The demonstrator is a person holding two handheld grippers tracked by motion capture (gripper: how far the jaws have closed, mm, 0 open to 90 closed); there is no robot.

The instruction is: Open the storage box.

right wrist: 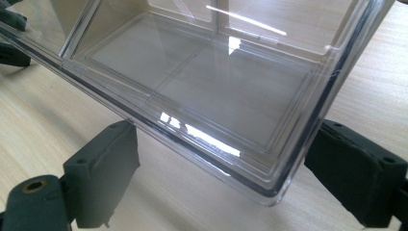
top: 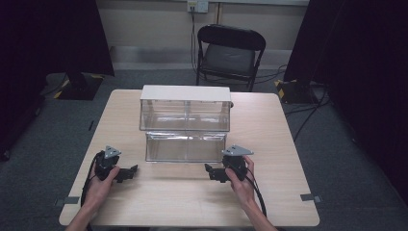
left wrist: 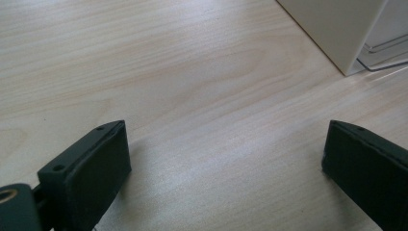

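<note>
a pale wooden counter [top: 269, 134] stands on a grey carpeted floor [top: 337, 159], with a black folding chair [top: 230, 50] behind its far edge. in the middle of the counter sits a clear plastic box [top: 185, 127] in two stacked tiers, the upper one set back and capped by a white lid [top: 185, 92], the lower one stepping out toward the person. the person's forearms come in from the near edge, each hand holding one tool. the left claw [top: 133, 169] rests on the counter near the box's lower left corner but apart from it; in the left gripper view its jaws stand wide over bare wood, with a white corner of the box [left wrist: 337, 29] at the upper right. the right claw [top: 208, 168] lies just before the lower tier's right front corner; in the right gripper view its jaws are spread wide on either side of that clear corner [right wrist: 269, 187], holding nothing, and whether they touch the plastic cannot be told.
</note>
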